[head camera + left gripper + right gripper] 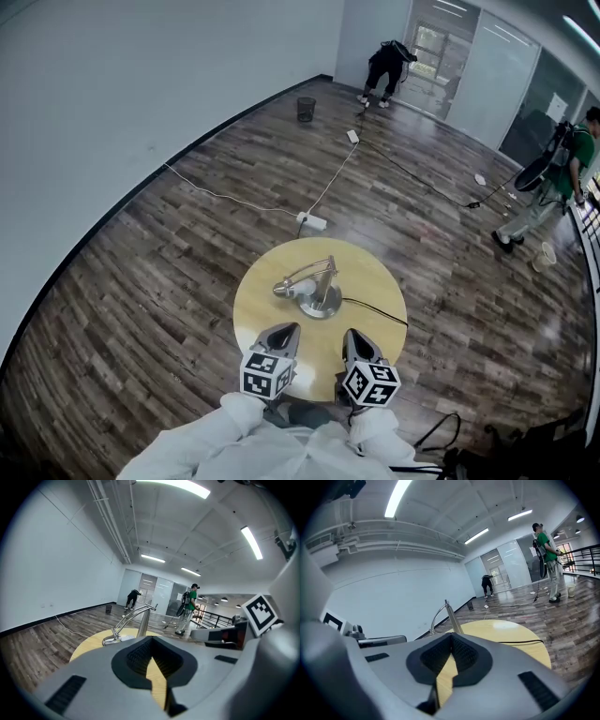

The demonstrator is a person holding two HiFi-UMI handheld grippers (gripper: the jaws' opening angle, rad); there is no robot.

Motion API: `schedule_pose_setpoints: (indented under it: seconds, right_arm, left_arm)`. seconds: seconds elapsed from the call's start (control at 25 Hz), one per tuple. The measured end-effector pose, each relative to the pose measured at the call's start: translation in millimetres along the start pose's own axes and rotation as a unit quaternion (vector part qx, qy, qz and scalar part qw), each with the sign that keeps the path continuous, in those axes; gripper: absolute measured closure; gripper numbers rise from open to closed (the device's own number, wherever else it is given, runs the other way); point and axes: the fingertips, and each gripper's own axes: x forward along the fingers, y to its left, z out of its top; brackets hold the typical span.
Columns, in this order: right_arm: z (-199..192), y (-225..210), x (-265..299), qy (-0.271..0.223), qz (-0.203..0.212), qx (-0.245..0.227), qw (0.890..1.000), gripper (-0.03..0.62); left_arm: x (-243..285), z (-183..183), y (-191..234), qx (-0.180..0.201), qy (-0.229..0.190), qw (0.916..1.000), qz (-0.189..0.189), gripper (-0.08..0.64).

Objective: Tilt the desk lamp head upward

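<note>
The desk lamp (311,285) stands close to the middle of a round table (370,277) with a pale yellow wooden top. The lamp is all bright silver metal. It has a flat round base, a straight post leaning up from it, and a thin curved arm that arches from the top of the post down toward 9 o'clock. The small lamp head (285,290) hangs low at the end of that arm, just above the tabletop and tipped downward. In the left gripper view the lamp (135,620) shows the same arch, with the head near the table surface. In the right gripper view only its post and part of the arm (451,616) rise above the jaws.

A black cord (376,312) runs from the base across the table toward 3 o'clock.

At the table's 7 o'clock edge is the left gripper (285,330), and at 5 o'clock the right gripper (353,335). Both are short of the lamp and apart from it. Each is clenched with its tips together and nothing between them, as each gripper's own view shows (151,638) (451,634).

On the dark plank floor beyond the table at 12 o'clock lies a white power strip (313,222), and farther off a dark bin (306,109). A person bent over (384,68) is at 1 o'clock, and a person in green (564,173) is at 2 o'clock.
</note>
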Motion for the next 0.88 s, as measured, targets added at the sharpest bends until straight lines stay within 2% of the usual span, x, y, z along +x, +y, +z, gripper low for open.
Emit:
schedule_pose_setpoints:
  seconds: [0.12,0.28,0.48,0.56,0.64,0.72,0.88]
  right_arm:
    - [2.9,-0.4,10.5,0.005,0.009,-0.006,1.0,0.578]
    - [5.4,-7.3,24.9,0.013,0.018,-0.017,1.0,0.578]
    - [5.9,-20.1,50.5,0.032,0.051,-0.044,0.997,0.578]
    - [10.1,-23.3,64.2,0.036,0.069,-0.051,0.996,0.577]
    - [16.4,-25.1,80.7,0.037,0.083,-0.065,0.994,0.563]
    - [21.0,-24.4,98.5,0.041,0.1,-0.082,0.991,0.485]
    - [27.7,-19.0,133.4,0.046,0.13,-0.115,0.984,0.468]
  left_arm:
    - [7.6,-4.3,4.2,-0.002,0.006,1.0,0.0,0.558]
    - [17.6,-10.5,5.8,-0.002,0.011,0.9996,-0.025,0.558]
    - [27.7,-22.6,27.0,0.034,0.017,0.9988,-0.033,0.558]
    - [30.7,-27.6,41.2,0.035,0.021,0.9988,-0.028,0.545]
    - [35.5,-32.5,57.9,0.029,0.026,0.999,-0.02,0.488]
    - [42.4,-38.1,75.0,0.03,0.034,0.9989,-0.013,0.438]
    - [59.2,-49.1,108.5,0.059,0.057,0.9964,-0.018,0.334]
